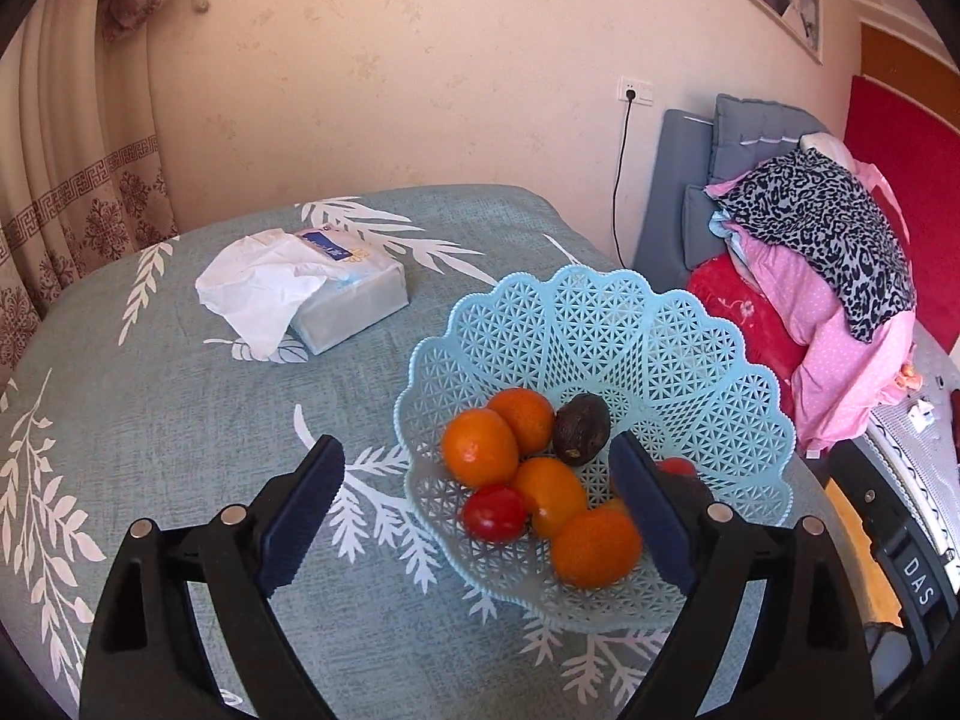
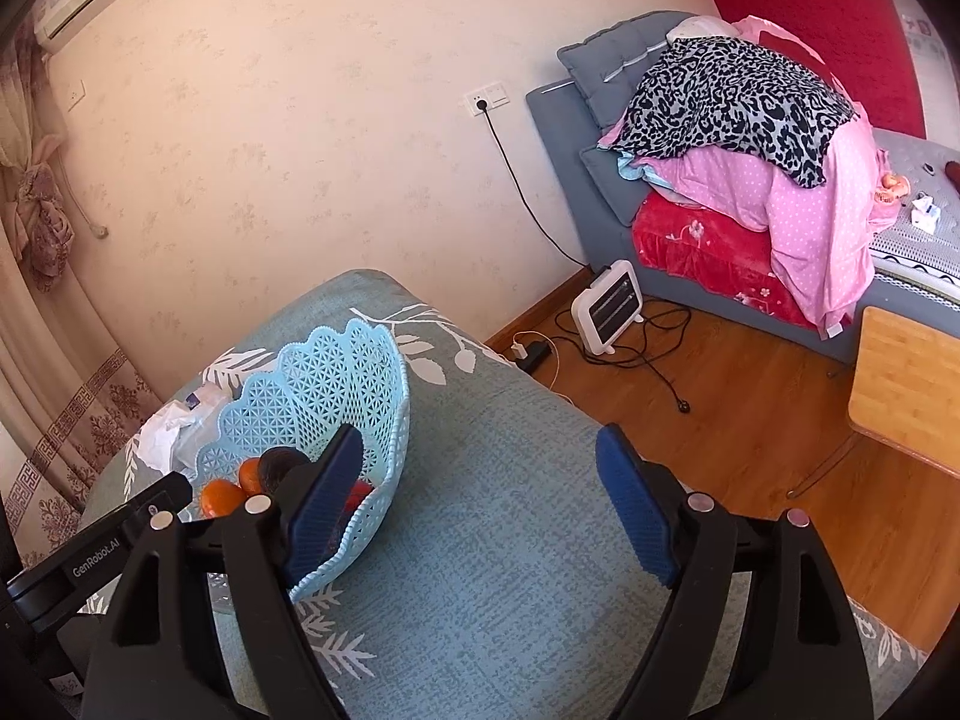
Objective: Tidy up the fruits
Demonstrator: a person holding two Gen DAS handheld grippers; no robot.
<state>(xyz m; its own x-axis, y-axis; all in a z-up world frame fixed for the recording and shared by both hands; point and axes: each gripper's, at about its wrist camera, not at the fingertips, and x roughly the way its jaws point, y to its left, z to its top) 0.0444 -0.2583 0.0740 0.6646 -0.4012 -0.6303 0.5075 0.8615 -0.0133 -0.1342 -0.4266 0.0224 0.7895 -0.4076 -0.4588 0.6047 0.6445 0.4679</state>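
Note:
A light blue lattice basket (image 1: 660, 336) stands on the table with the leaf-print cloth (image 1: 180, 420). It holds several oranges (image 1: 480, 447), a dark avocado (image 1: 581, 429) and a red tomato (image 1: 495, 513). My left gripper (image 1: 480, 480) is open and empty, hovering just above the near side of the basket, its right finger over the fruit. In the right wrist view the basket (image 2: 312, 384) sits at the left. My right gripper (image 2: 480, 480) is open and empty over bare cloth to the right of the basket.
A tissue pack (image 1: 336, 294) with a pulled-out tissue lies at the table's back left. A bed with piled bedding (image 2: 750, 150) stands at the right. A small white heater (image 2: 606, 306) and cables lie on the wooden floor. A wooden stool (image 2: 906, 384) is at far right.

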